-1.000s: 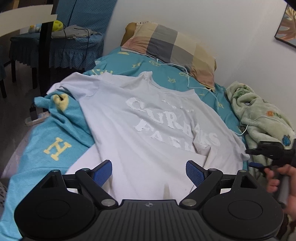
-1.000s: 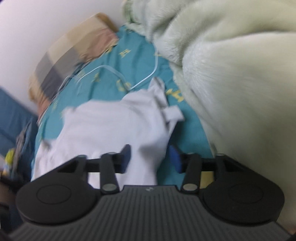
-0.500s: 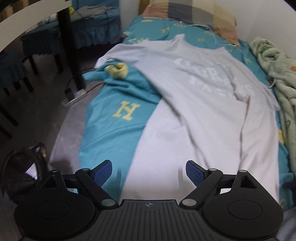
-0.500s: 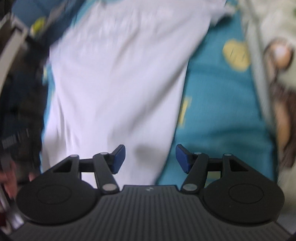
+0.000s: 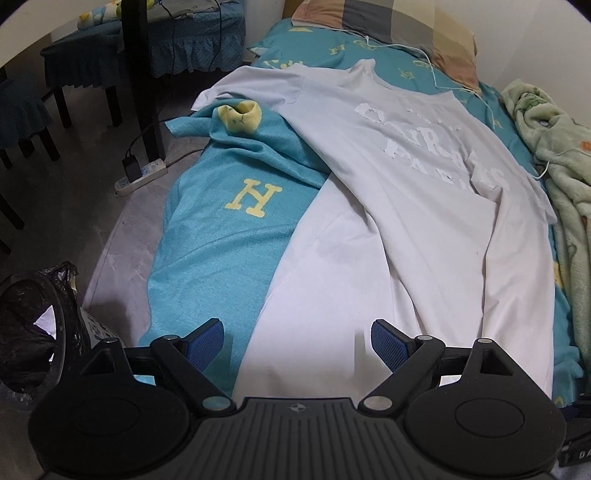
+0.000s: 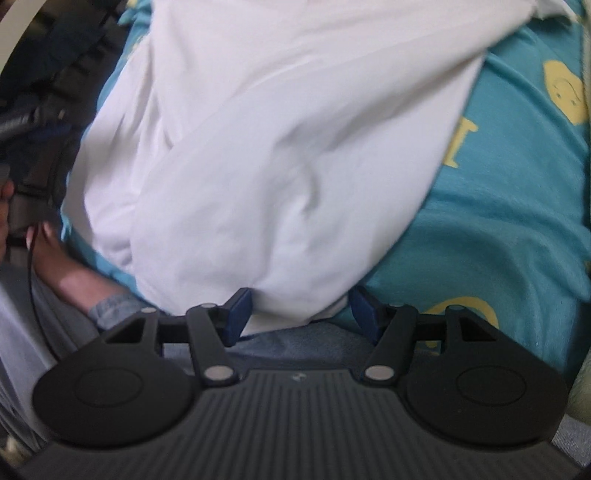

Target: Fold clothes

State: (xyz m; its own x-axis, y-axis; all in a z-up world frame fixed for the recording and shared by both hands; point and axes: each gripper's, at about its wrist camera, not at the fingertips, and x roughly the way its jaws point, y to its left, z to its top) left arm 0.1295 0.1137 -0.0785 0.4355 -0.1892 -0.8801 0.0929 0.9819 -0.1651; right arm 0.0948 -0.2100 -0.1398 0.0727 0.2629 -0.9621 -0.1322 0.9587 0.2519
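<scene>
The white T-shirt [image 5: 424, 206] lies spread flat on the bed, on the teal sheet [image 5: 229, 236]. My left claw [image 5: 297, 341] hangs wide open over its bottom hem, holding nothing. My right claw [image 6: 299, 312] is half open above the hem's other corner, pads not pressing the cloth

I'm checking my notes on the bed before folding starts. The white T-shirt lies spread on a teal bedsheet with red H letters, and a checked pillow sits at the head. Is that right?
Not quite: the H letters on the teal bedsheet are yellow, not red, as the left wrist view shows. The rest stands: the white T-shirt lies spread on it and a checked pillow sits at the head.
</scene>
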